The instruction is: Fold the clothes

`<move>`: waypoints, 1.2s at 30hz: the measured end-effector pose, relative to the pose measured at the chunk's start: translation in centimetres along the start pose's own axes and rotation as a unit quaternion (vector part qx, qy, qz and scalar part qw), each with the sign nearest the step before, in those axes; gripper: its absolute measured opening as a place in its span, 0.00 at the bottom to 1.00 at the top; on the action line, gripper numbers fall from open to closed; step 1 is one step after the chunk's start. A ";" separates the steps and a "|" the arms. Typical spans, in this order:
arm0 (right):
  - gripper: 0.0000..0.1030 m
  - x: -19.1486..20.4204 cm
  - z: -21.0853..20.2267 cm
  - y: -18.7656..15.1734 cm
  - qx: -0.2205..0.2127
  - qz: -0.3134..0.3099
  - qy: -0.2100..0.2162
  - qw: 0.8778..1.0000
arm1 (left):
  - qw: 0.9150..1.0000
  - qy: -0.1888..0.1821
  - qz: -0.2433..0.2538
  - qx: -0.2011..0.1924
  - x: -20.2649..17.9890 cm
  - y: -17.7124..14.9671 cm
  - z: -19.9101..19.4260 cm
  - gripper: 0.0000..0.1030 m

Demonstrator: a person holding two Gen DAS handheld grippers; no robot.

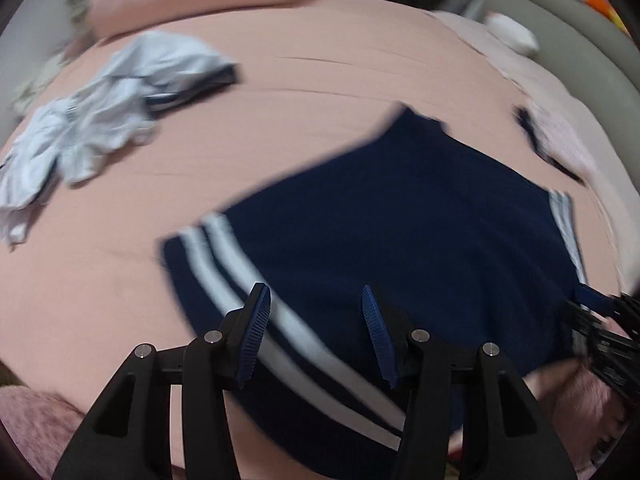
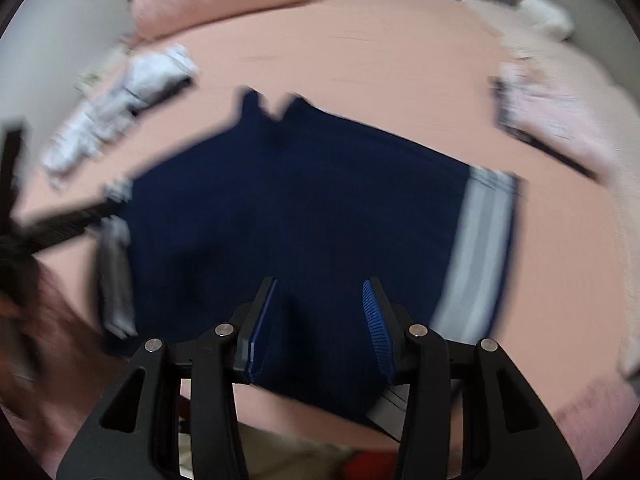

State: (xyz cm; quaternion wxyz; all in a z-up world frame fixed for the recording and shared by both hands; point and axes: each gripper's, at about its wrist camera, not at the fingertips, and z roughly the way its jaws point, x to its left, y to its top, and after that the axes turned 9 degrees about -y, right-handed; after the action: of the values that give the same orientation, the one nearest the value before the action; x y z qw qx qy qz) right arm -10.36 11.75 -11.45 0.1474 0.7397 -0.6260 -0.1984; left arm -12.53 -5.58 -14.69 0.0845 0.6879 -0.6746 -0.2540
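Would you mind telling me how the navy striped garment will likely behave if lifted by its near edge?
The navy garment lies flat on the pink bedsheet, so it will probably be floppy and drape. It looks like thin fabric, so likely light. It seems unlikely to slip from the ribbed pads.

No text, label, brand, number or sign is legible anywhere; both views are blurred.

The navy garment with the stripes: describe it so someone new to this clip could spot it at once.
Start from the bed's pink sheet, which fills both views. Nearest the camera, spread under both open grippers, lies the navy garment. Its dark blue cloth with white side stripes sets it apart from the crumpled pale blue clothes far left and the pinkish folded item far right.
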 end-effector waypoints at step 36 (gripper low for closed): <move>0.47 -9.7 0.5 -6.2 0.056 0.169 0.020 0.984 | 0.999 0.037 -0.004 0.008 2.3 -3.7 -1.4 0.73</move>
State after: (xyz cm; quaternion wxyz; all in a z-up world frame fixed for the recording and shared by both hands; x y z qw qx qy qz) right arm -6.50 22.36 -13.70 0.1494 0.6345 -0.7487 -0.1202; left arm -8.75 -7.81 -15.74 0.1031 0.7004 -0.6702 -0.2229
